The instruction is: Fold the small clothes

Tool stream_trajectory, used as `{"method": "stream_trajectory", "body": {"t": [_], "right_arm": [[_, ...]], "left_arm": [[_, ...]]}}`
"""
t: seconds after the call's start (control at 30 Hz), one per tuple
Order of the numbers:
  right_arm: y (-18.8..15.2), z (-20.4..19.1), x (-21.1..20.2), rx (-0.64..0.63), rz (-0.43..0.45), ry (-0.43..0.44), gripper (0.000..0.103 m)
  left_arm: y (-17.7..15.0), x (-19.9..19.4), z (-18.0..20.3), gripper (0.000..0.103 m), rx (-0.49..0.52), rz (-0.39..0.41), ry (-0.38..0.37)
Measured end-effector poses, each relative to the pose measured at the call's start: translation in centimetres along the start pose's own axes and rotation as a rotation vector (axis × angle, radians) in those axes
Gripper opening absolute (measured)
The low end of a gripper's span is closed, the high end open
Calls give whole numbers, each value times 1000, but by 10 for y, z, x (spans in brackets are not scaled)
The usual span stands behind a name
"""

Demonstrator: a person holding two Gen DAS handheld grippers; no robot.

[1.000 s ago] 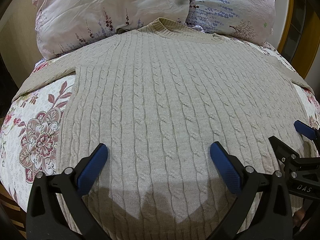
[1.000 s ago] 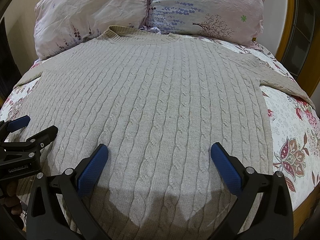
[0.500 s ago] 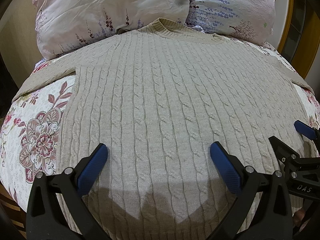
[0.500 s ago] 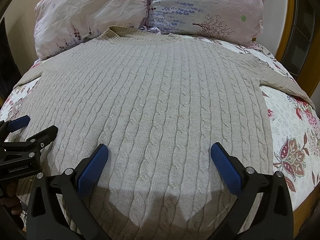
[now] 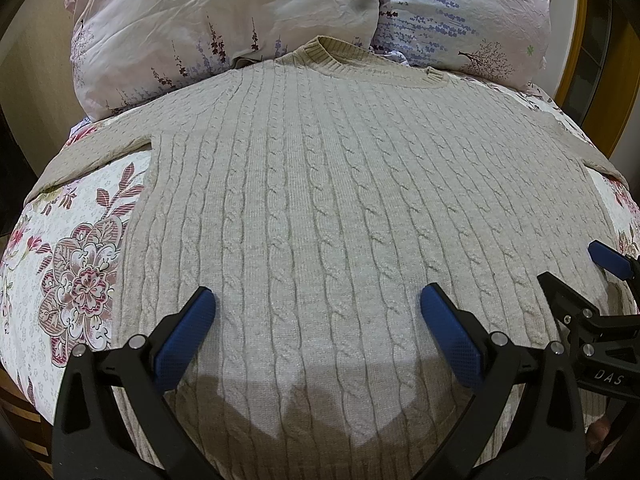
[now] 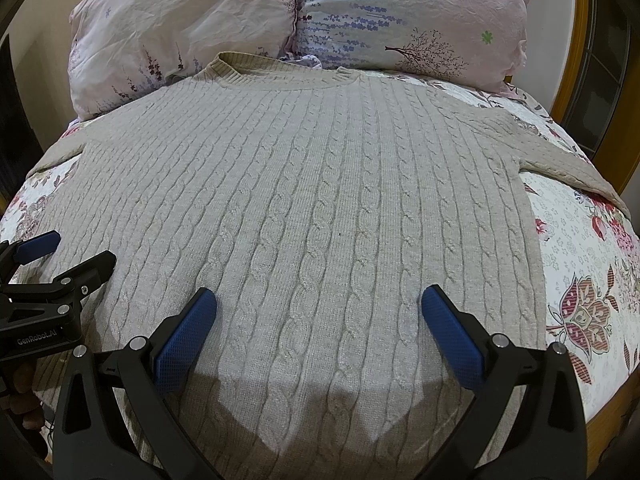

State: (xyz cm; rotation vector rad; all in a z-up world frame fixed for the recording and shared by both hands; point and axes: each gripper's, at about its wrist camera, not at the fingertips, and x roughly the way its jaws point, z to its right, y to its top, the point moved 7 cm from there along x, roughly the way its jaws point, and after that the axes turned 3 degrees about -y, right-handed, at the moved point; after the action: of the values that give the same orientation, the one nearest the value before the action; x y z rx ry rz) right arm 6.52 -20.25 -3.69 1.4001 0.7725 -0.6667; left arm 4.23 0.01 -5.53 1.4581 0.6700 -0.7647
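A beige cable-knit sweater (image 5: 340, 208) lies flat and unfolded on the bed's floral sheet (image 5: 72, 264), collar (image 5: 372, 68) toward two pillows (image 6: 360, 12) at the far end. The left gripper (image 5: 318, 322) hovers over the lower body of the sweater, jaws spread wide apart with nothing between them. The right gripper (image 6: 319, 322) sits just beside it over the same hem area, jaws likewise wide apart. Each sleeve runs outward beyond the jaws, toward the bed's edges.
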Motion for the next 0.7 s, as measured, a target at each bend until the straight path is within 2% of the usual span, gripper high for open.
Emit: {"method": "stream_trajectory", "body": {"t": [0.53,0.63,0.7], "right_arm": [[1,-1,3,-14,-31,11,102],[3,-2,3,-40,-53,56,102],[23,28,-1,20,-41,104,102]], "left_arm": [[0,2,0,101,-3,-17,-1],[3,1,1,101,0,-42,-4],[8,5,-1,101,11,-65,-14]]}}
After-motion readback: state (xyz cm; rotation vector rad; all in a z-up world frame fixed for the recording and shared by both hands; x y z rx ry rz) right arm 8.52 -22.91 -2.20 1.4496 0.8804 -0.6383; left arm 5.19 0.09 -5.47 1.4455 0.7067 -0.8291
